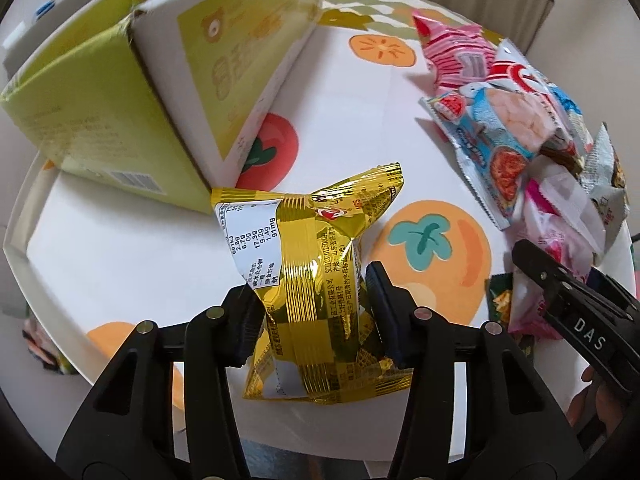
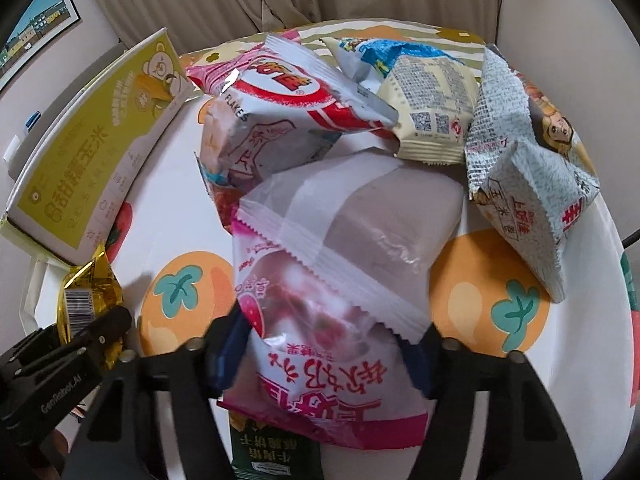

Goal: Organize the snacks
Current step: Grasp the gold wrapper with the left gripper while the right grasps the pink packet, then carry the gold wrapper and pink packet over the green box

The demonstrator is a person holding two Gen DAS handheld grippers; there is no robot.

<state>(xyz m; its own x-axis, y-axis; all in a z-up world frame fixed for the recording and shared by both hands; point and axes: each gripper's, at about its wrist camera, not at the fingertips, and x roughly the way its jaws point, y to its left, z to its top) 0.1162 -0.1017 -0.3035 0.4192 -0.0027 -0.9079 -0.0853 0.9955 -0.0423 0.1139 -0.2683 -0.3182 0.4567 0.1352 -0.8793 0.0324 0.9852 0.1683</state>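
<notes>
the left gripper (image 1: 316, 312) pinches a gold foil snack packet (image 1: 320, 276) at its waist, one black pad pressed in on each side so the foil crumples between them; the packet stands up on end over the tablecloth (image 1: 344, 128), white with orange and red fruit printed on it; just beyond the packet, on the far left, sits a green and white carton (image 1: 160, 100) lying on its side, its near corner almost meeting the packet's top edge; over to the right the rest of the snacks lie in a loose heap, a pink striped packet (image 1: 452, 52) at the far end, a blue packet (image 1: 496, 128) with a picture of a bird nearer; the right gripper (image 1: 576, 308) pokes in from the lower right of that heap.

from the right wrist view, the right gripper (image 2: 324, 352) is closed onto a pink and white packet (image 2: 320, 320) with red lettering, its pads squeezing the wrapper in from both sides; this packet lies on top of the pile, over a dark green packet (image 2: 276, 452) at the near edge; behind it a red and white packet (image 2: 296, 92) leans on the heap, a cream packet (image 2: 432, 108) with printed codes lies at the far side, and a grey speckled packet (image 2: 528, 184) stands tilted at the right; the carton (image 2: 100, 152) is at the far left, the gold packet (image 2: 88, 300) and the left gripper (image 2: 80, 344) at the near left.
</notes>
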